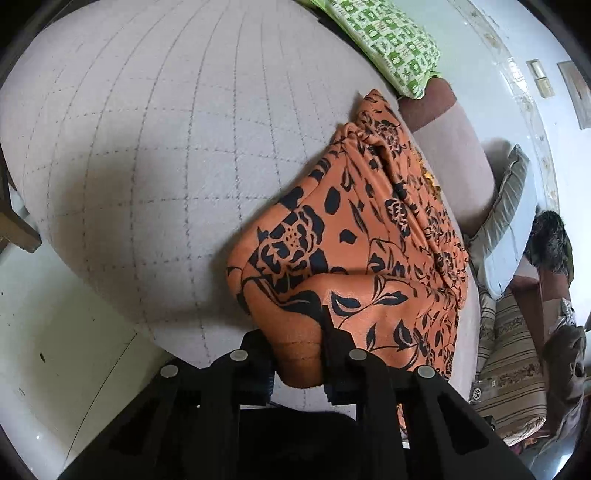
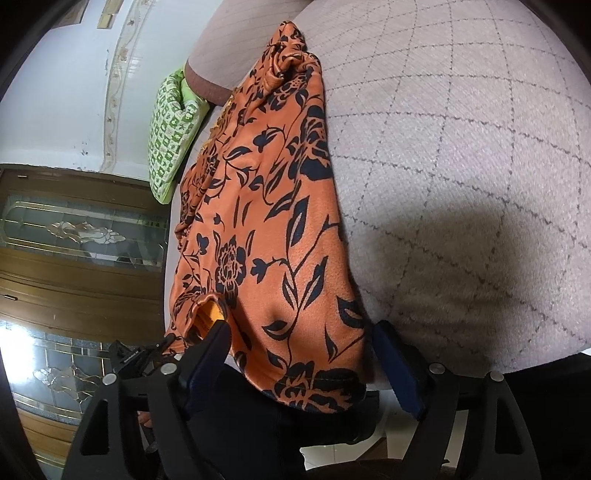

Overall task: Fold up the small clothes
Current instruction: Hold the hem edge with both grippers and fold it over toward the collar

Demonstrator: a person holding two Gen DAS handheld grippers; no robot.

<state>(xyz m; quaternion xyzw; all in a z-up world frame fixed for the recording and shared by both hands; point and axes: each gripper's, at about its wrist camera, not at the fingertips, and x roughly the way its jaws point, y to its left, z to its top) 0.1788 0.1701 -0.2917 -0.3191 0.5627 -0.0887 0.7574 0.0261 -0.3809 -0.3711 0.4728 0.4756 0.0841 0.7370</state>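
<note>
One quilted grey bed [image 1: 147, 147] beside white wall [image 1: 491, 33].

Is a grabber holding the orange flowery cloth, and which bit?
The left gripper pinches the orange cloth at its near hem. The right gripper is open around another edge.

Both grippers, the left gripper [image 1: 295, 332] and the right gripper [image 2: 303, 343], are black plastic with round silver screws, and the right one has dark blue pads [image 2: 397, 365].
</note>
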